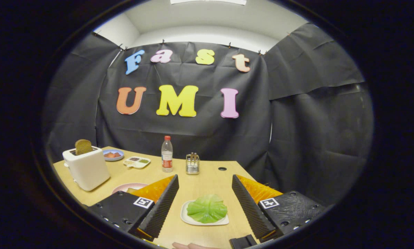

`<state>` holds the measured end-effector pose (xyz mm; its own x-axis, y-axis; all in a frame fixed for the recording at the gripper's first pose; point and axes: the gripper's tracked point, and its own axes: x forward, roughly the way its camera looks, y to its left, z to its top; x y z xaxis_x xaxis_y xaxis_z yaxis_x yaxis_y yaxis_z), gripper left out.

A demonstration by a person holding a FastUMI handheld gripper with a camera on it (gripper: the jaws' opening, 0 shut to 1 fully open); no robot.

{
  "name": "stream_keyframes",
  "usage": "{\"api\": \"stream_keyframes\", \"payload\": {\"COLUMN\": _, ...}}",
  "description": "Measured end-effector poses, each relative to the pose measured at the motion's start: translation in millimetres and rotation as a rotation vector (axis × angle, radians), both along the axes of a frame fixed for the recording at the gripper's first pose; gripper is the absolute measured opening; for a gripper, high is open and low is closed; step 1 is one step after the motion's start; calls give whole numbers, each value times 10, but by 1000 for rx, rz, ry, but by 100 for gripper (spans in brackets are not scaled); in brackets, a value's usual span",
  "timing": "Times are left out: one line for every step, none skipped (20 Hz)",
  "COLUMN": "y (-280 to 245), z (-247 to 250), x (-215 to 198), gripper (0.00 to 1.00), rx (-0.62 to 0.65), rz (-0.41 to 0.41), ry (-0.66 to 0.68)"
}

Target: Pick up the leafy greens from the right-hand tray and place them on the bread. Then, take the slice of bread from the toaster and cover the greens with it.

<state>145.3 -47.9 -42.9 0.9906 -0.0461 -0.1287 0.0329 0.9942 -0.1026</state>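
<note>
Fingers (205, 202) spread wide open, gripping nothing, raised above the tabletop (207, 180). Between them, down on the tabletop: greens (207, 208), a flat pale-green leaf, lying on a small white tray (188, 218), untouched by either finger. Just behind the left finger: the rim of a pink plate (127, 187), mostly hidden by that finger; what lies on it cannot be told. Farther left: a white toaster (87, 168), upright, with a brown bread slice (83, 146) sticking up out of its slot. Beyond the toaster, near the back edge: a blue dish (113, 155) with reddish pieces in it, and just beside it a white divided tray (137, 162) with small portions in its compartments. Straight ahead beyond the fingers: a clear bottle (167, 154) with a red cap, standing upright, and just to its right a small metal rack (192, 163). A little farther right: a dark round hole (222, 169) in the tabletop. Nearest of all, below the white tray: part of a hand (189, 246).
</note>
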Motion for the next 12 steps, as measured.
{"api": "stream_keyframes", "payload": {"y": -42, "z": -78, "x": 145, "gripper": 94, "rx": -2, "rz": -5, "ry": 27}}
{"api": "stream_keyframes", "payload": {"y": -74, "z": -149, "x": 279, "gripper": 94, "rx": -4, "rz": -10, "ry": 50}}
{"api": "stream_keyframes", "payload": {"y": -133, "z": -249, "x": 422, "gripper": 94, "rx": -7, "rz": -25, "ry": 80}}
{"api": "stream_keyframes", "payload": {"y": -172, "z": -335, "x": 561, "gripper": 94, "rx": -3, "rz": -29, "ry": 103}}
{"api": "stream_keyframes", "payload": {"y": -181, "z": -429, "x": 682, "gripper": 94, "rx": 2, "rz": -26, "ry": 137}}
{"api": "stream_keyframes", "payload": {"y": -208, "z": -522, "x": 808, "gripper": 94, "rx": 7, "rz": -27, "ry": 169}}
{"api": "stream_keyframes", "payload": {"y": -245, "z": -654, "x": 945, "gripper": 94, "rx": 9, "rz": -26, "ry": 206}}
{"api": "stream_keyframes", "payload": {"y": -281, "z": -749, "x": 1053, "gripper": 94, "rx": 11, "rz": -29, "ry": 233}}
{"api": "stream_keyframes", "payload": {"y": -324, "z": -867, "x": 1144, "gripper": 94, "rx": 14, "rz": -36, "ry": 264}}
{"api": "stream_keyframes", "payload": {"y": -330, "z": -974, "x": 1226, "gripper": 94, "rx": 24, "rz": -29, "ry": 293}}
{"api": "stream_keyframes", "payload": {"y": -354, "z": -1097, "x": 1288, "gripper": 93, "rx": 39, "rz": -35, "ry": 321}}
{"api": "stream_keyframes", "payload": {"y": -380, "z": -1225, "x": 1346, "gripper": 93, "rx": 55, "rz": -44, "ry": 348}}
